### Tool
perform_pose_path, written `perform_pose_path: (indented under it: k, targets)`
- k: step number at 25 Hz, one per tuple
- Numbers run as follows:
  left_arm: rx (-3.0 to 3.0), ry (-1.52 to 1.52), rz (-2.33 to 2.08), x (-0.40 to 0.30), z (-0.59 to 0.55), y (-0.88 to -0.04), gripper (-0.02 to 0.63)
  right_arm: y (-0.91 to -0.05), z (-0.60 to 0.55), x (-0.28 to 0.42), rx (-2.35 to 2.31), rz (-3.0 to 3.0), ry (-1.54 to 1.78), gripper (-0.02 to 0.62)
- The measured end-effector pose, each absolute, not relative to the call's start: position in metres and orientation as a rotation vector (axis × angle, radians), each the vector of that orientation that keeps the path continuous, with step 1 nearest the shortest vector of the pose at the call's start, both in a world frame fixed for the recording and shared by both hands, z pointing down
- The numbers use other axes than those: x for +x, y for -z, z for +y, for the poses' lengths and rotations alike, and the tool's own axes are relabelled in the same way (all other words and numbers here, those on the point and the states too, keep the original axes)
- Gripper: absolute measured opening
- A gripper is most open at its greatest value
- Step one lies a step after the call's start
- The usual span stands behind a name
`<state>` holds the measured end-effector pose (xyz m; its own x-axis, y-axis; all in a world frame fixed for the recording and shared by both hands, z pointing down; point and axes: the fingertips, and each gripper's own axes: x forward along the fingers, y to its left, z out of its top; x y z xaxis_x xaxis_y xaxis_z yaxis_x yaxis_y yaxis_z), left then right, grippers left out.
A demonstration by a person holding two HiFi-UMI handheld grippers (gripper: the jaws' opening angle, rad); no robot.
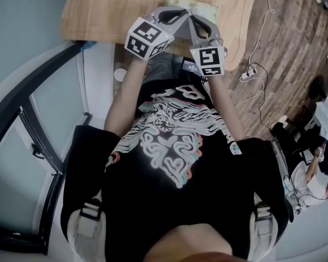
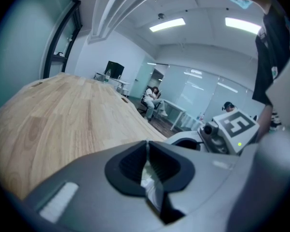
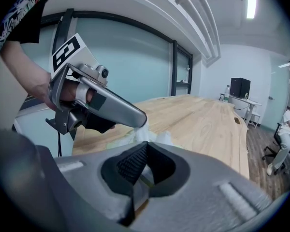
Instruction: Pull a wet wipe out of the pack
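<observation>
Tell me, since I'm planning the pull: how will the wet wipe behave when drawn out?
Likely floppy: the wet wipe crumples in folds in the shut jaws of the left gripper. Probably light, yet it may drag the pack along, which may be why the right gripper pinches the pack.

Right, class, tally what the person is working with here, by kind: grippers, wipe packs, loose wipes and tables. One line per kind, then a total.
grippers: 2 (left gripper, right gripper)
wet wipe pack: 1
wet wipe, pinched in the left gripper: 1
wooden table: 1
Total: 5
</observation>
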<state>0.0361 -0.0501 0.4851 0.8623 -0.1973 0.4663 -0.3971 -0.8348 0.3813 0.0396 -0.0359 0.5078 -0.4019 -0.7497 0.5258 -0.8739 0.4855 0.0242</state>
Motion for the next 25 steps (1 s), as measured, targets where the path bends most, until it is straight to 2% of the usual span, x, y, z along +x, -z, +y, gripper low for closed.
perform_pose_path:
  k: [25]
  targets:
    - [2.548, -0.522, -0.487, 0.023, -0.056, -0.478, 0.003, -0.512, -0.035, 0.04, 1.335, -2.249, -0.377, -0.001]
